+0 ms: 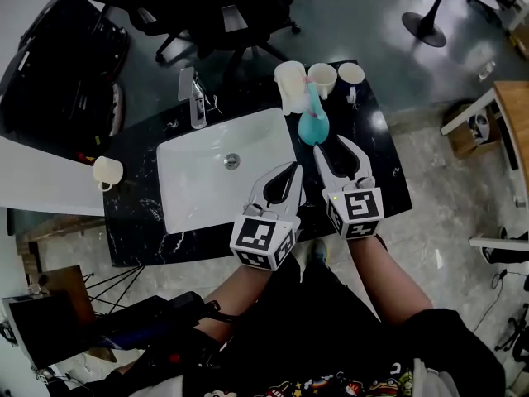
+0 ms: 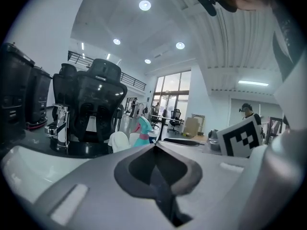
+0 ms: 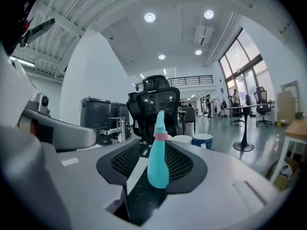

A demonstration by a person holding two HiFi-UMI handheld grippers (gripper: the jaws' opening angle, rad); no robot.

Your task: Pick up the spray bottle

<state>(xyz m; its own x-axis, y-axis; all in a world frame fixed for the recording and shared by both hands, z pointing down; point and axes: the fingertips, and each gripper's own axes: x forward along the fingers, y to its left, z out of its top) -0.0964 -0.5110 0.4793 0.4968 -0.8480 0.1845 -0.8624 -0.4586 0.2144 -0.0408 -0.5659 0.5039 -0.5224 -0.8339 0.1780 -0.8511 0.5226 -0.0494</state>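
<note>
just ahead of the right gripper (image 1: 331,145), jaws parted, stands the spray bottle (image 1: 312,126).

In the left gripper view, the grey left gripper (image 2: 155,146) hides the lower body of the teal plastic spray bottle (image 2: 143,130).

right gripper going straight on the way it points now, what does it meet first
Most likely the teal spray bottle, upright dead ahead of the right gripper, in line with its open jaws; the distance is unclear.
</note>
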